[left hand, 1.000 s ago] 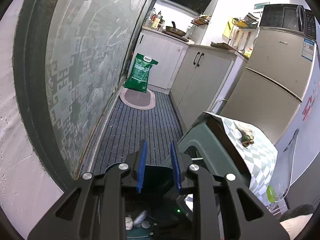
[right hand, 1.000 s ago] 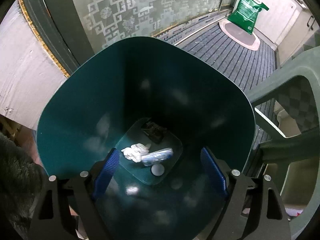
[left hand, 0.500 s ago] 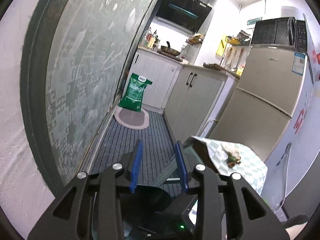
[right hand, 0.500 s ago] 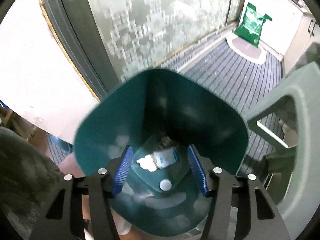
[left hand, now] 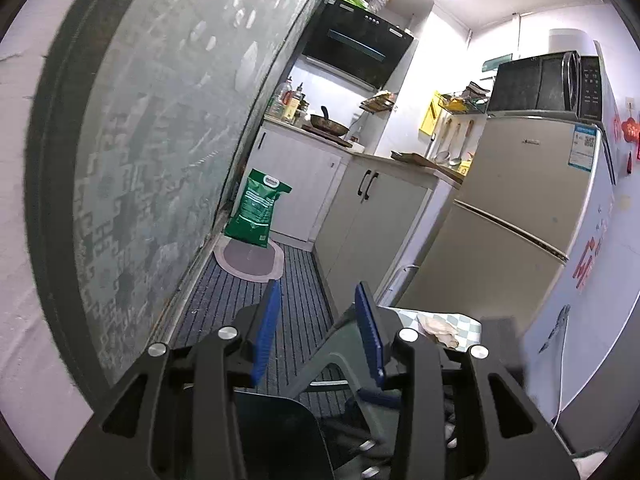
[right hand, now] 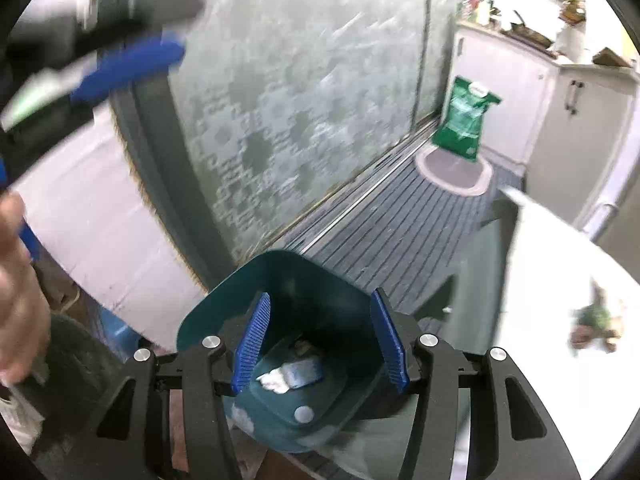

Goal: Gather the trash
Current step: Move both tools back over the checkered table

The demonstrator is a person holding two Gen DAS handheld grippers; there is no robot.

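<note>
Above teal bin (right hand: 224,312): right tongs (right hand: 320,340) agape | left tongs (left hand: 316,332) agape

I'm looking into a narrow home kitchen: a range hood (left hand: 356,46) is hanging over a pan (left hand: 329,125) on the counter, white cabinets (left hand: 372,220) are lining one side, and a microwave (left hand: 546,82) is sitting on the fridge (left hand: 516,216).

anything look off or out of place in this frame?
Yes: a clump of scraps lies on the checked cloth over the green stool, outside the teal bin. The bin already holds a white wad and a wrapper. Both tools are open and empty. The right wrist view is blurred.
</note>
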